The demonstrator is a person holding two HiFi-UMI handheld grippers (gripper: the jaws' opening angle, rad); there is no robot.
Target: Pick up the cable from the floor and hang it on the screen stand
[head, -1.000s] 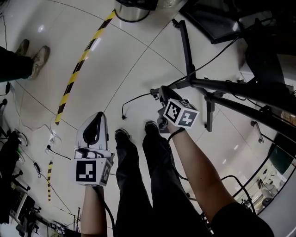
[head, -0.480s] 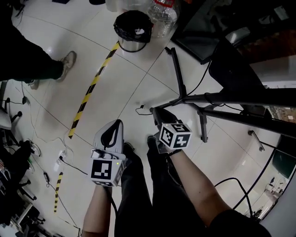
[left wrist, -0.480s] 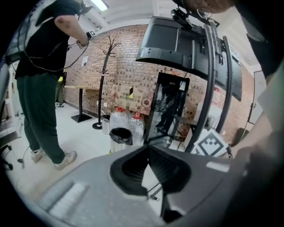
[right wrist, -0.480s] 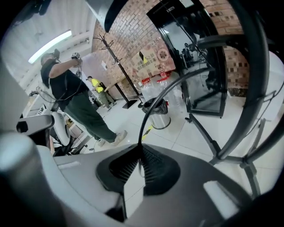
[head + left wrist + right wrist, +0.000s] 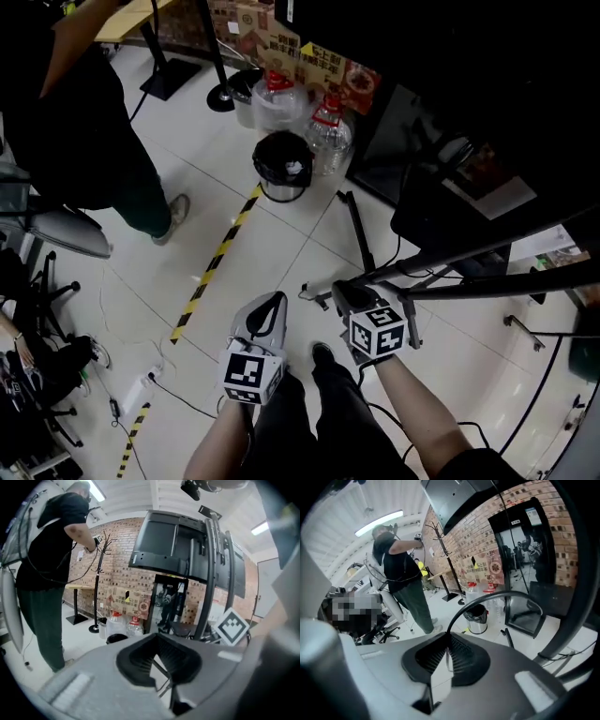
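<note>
The right gripper [image 5: 339, 292] is clamped shut on the black cable [image 5: 487, 596], which rises out of its jaws and arcs over toward 3 o'clock. The left gripper [image 5: 272, 302] is just beside it at 9 o'clock, its jaws closed together with nothing between them.

In the head view, one leg of the stand [image 5: 359, 232] runs from the right gripper toward 12 o'clock, and the stand's dark bars cross at 2 o'clock. The left gripper view shows the screen [image 5: 164, 545] mounted high on the stand.

A black-lined bin [image 5: 283, 161] sits at 11 o'clock with water bottles [image 5: 329, 131] behind it. Striped tape [image 5: 217, 262] lies on the floor at 10 o'clock, and a person [image 5: 84, 122] stands beyond it.

A second ago both grippers were lower and the cable's slack lay curled on the tiles. Now the slack is drawn in close to the right gripper.
</note>
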